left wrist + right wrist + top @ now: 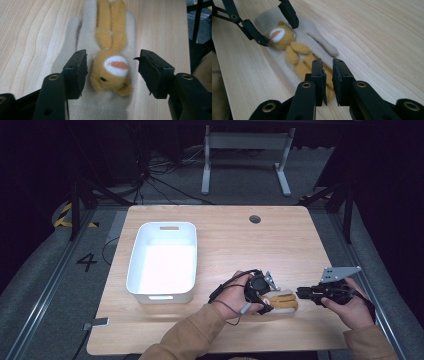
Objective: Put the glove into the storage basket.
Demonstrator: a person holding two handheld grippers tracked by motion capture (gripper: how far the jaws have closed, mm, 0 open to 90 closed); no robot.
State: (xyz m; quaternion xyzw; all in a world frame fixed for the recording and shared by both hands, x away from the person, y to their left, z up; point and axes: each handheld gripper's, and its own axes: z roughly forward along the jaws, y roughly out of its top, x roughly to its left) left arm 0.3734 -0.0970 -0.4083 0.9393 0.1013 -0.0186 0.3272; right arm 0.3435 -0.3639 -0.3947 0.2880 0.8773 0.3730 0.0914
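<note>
Plush mitten (pixel 110 67): left gripper (pixel 112 72) jaws wide, straddling its head (untouched). Right gripper (pixel 327 80) jaws narrow over the far end, grip uncertain. Next, probably: close left, lift towards white bin (pixel 137 270).

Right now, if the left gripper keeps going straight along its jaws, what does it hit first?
The plush toy's head: it lies between the open jaws of the left gripper, flat on the wooden table. Depth is hard to judge.

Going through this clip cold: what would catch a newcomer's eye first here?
Probably the orange plush toy lying on a beige cloth near the table's front edge, with the left gripper open around its head. The right gripper stands at the toy's other end, jaws almost closed. Next comes the bright white bin on the left of the table.
</note>
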